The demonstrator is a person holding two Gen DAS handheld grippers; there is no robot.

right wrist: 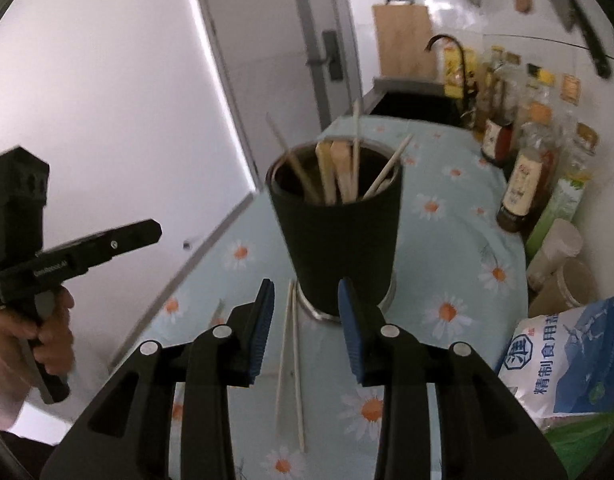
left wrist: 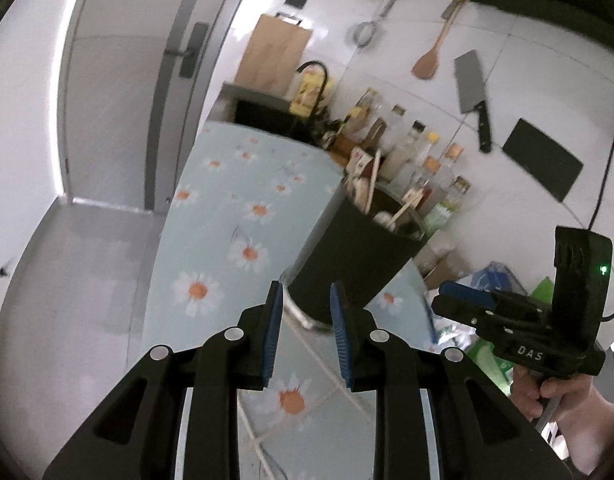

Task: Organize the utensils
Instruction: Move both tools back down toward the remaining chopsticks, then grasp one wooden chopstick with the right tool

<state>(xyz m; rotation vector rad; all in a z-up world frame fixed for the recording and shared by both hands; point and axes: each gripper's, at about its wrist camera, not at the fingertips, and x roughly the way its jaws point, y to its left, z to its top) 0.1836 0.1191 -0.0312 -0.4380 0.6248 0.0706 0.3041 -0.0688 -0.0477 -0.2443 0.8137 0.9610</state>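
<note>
Kitchen counter under a pale blue tablecloth printed with white daisies [right wrist: 459,248], running back to a dark sink [right wrist: 411,106] with a black curved tap [right wrist: 451,46], a light wooden cutting board [right wrist: 405,40] leaning on the white tiled wall behind. Grey door with a dark handle [left wrist: 191,50] to the left. Row of glass condiment bottles [right wrist: 523,184] along the counter's right side, a blue-and-white bag with printed characters [right wrist: 567,360] nearer. On the wall, a hanging cleaver [left wrist: 473,92] and wooden spatula [left wrist: 431,56]. Centre of the cloth: tall black tapered utensil cup [right wrist: 339,236] on a silver base, upright, filled with pale wooden chopsticks and flat wooden sticks [right wrist: 339,176]. Just in front of its base, a loose pair of pale chopsticks [right wrist: 291,364] flat on the cloth, directly below the right gripper [right wrist: 307,332], between its blue-padded fingers [right wrist: 263,332]; jaws spread wide, empty, held above the cloth. Left gripper [left wrist: 307,336] likewise wide and empty, aimed at the cup's lower part, gripped in a hand [right wrist: 31,332] at the counter's left edge.
</note>
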